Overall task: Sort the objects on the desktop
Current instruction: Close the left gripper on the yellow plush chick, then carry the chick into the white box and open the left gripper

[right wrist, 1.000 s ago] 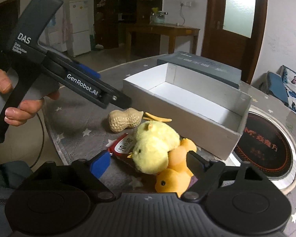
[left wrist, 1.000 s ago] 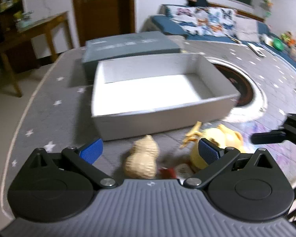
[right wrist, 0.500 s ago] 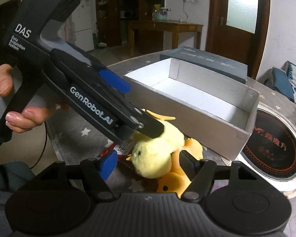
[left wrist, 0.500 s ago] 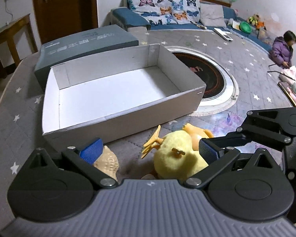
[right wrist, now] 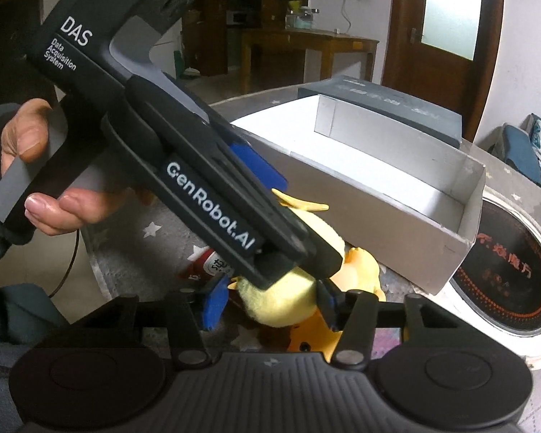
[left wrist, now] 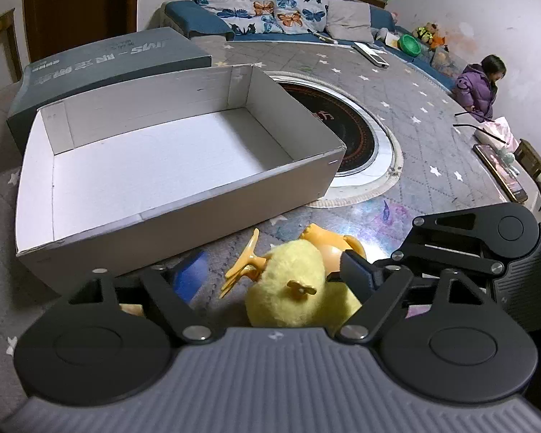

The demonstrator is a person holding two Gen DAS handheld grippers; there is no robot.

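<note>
A round table [left wrist: 432,137] under a grey, star-printed cloth fills the scene, with a dark cooktop [left wrist: 346,133] set into its middle. To the left of that sits a white cardboard box [left wrist: 184,195], open and empty, and behind it a flat grey box [left wrist: 101,61]. In front of the white box's near wall lies a small heap of things to sort: a fluffy yellow chick [left wrist: 295,288], an orange rubber duck [left wrist: 328,245] touching its far side, a yellow hair clip [left wrist: 245,263] and, in the right wrist view, a red packet [right wrist: 209,263] partly hidden beneath. The left gripper [left wrist: 270,274] has its jaws closing around the chick, the right pad against the plush while the left pad is not yet touching. The right gripper [right wrist: 270,305] is also closing, and its pads straddle the same chick from the near side, seeming just to meet the fuzz. The chick looks light, soft and squashy, so it will probably give under pressure without slipping; the round body is the best place to pinch, not the tiny beak. The duck beside it is likely smoother and springier. Two grippers on one toy may tug against each other.
</note>
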